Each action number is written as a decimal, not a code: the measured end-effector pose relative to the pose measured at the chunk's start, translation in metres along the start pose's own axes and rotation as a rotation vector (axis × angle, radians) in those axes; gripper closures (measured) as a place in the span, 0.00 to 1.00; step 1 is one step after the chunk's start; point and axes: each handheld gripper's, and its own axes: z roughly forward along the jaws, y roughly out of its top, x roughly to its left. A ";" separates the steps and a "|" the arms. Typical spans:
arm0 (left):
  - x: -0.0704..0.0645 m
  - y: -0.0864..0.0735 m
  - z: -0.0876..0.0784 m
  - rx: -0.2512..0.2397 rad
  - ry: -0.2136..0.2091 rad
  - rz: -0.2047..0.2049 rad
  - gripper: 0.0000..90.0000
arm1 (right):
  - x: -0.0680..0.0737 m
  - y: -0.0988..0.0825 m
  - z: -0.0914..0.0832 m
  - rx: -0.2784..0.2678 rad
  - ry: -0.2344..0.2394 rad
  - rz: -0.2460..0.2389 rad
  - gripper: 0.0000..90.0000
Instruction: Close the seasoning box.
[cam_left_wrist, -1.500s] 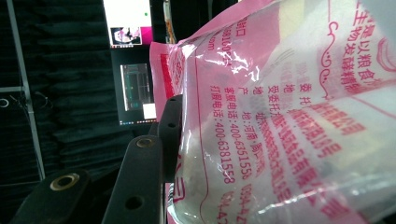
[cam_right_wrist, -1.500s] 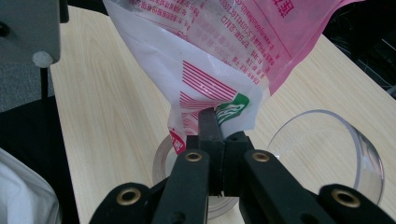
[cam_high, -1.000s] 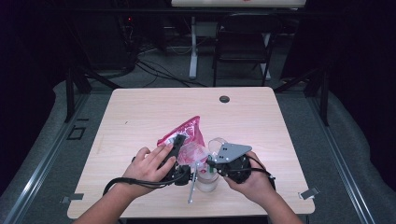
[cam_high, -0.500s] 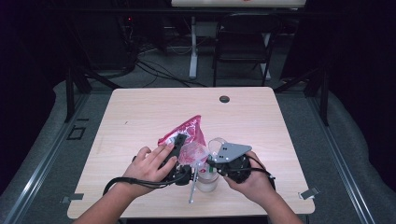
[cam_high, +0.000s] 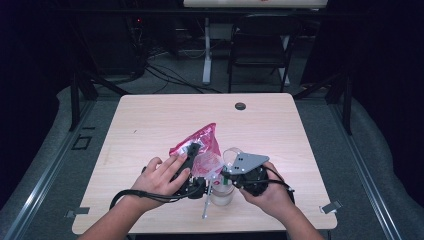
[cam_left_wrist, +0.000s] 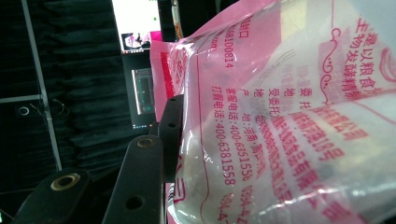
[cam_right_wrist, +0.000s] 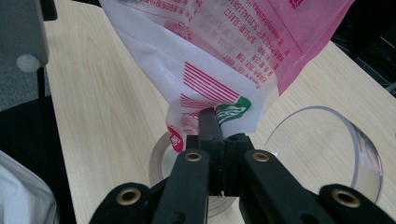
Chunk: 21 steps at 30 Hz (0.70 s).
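Note:
A pink and clear plastic bag (cam_high: 202, 145) with red print hangs tilted above the table's near middle, held by both grippers. My left gripper (cam_high: 192, 161) grips its body from the left; in the left gripper view one black finger (cam_left_wrist: 170, 136) presses against the bag (cam_left_wrist: 280, 116), which hides the other finger. My right gripper (cam_right_wrist: 212, 122) is shut on the bag's lower corner (cam_right_wrist: 219, 100). That corner hangs right over a small clear jar (cam_high: 221, 194) standing on the table (cam_high: 150, 125).
A clear round container (cam_right_wrist: 327, 149) lies just right of the jar. A thin metal utensil (cam_high: 205, 206) lies beside the jar near the front edge. A small dark disc (cam_high: 240, 106) sits at the far edge. A chair (cam_high: 260, 45) stands beyond the table.

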 end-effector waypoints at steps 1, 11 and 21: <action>0.000 0.000 0.000 0.000 0.000 0.005 0.72 | -0.001 0.000 0.000 0.007 0.001 -0.005 1.00; 0.001 0.002 -0.002 -0.004 0.011 0.023 0.72 | -0.001 -0.001 -0.002 0.002 0.000 -0.001 1.00; 0.002 0.005 -0.002 -0.013 0.019 0.030 0.72 | -0.001 -0.003 -0.004 0.000 0.005 0.005 1.00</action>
